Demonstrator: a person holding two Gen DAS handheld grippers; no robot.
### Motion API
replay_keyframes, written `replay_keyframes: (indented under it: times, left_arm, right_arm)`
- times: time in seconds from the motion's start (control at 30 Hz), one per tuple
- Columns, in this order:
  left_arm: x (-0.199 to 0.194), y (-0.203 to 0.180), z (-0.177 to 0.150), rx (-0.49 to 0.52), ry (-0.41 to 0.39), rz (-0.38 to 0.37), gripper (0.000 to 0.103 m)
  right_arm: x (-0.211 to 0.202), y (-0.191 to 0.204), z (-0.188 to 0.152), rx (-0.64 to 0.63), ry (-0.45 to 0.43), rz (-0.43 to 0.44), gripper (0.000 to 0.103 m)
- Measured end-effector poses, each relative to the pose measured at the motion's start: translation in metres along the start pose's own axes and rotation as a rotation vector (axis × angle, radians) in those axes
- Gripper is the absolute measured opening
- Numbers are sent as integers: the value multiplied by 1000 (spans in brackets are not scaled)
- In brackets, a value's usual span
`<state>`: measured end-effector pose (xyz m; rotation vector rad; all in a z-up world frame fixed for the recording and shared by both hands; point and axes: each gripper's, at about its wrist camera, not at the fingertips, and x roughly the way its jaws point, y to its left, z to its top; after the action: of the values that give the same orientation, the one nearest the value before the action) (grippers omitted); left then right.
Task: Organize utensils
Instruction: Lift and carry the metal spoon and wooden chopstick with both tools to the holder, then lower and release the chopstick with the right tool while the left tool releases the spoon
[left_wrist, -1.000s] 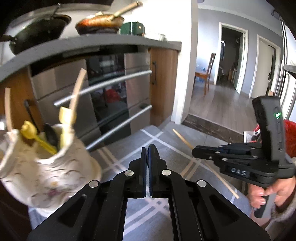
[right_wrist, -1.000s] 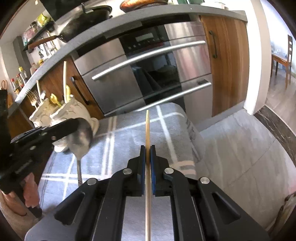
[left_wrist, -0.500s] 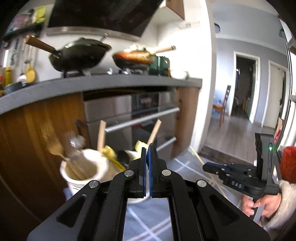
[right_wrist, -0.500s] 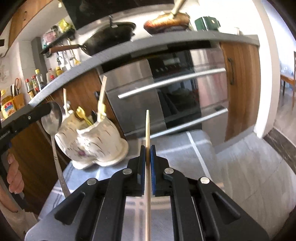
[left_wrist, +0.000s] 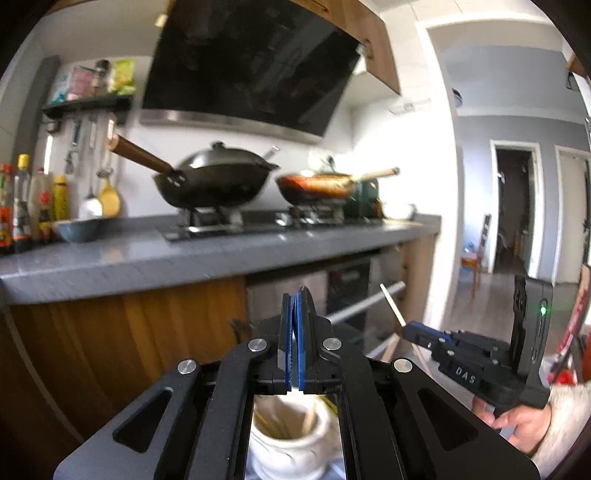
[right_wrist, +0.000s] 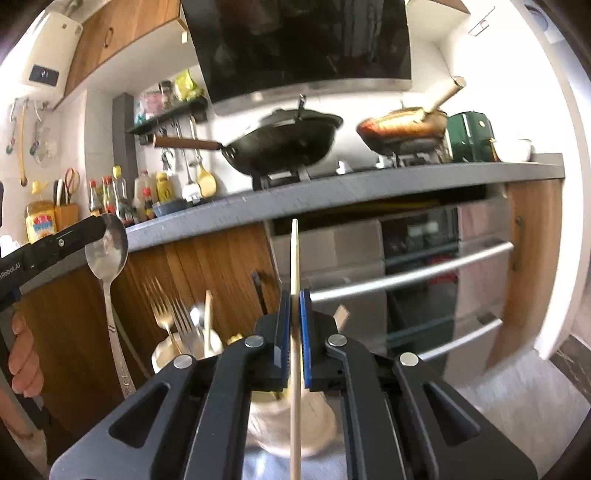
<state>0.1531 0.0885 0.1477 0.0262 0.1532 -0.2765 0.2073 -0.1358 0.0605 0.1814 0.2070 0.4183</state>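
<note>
Two tools ride in my grippers: right gripper (right_wrist: 293, 325) clamps a chopstick (right_wrist: 294, 258) upright, and left gripper (right_wrist: 94, 229) pinches a spoon (right_wrist: 107, 251) by its bowl, handle hanging, ready for dropping. Below stand the holders (right_wrist: 166, 354) with forks, the counter (right_wrist: 332, 192) beyond.

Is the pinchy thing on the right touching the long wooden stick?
Touching. The right wrist view shows the right gripper shut on the chopstick, its blue pads pressing both sides while the stick pokes out past them.
</note>
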Motion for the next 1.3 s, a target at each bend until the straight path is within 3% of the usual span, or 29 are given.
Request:
replay_keyframes:
  times: [0.13, 0.27, 0.77, 1.03, 1.3]
  left_arm:
    - [3, 10, 9, 4, -50, 88, 3]
    - [11, 23, 11, -38, -65, 112, 3]
    - [44, 19, -14, 68, -37, 211, 3]
    - [45, 6, -32, 133, 10, 177, 3]
    - [43, 4, -55, 141, 93, 103, 3]
  right_arm:
    - [23, 9, 6, 23, -60, 6, 5]
    - [46, 15, 5, 34, -101, -32, 5]
    - [85, 10, -28, 23, -100, -92, 5]
    - [65, 14, -41, -33, -74, -63, 5]
    - [36, 12, -58, -78, 41, 9, 5]
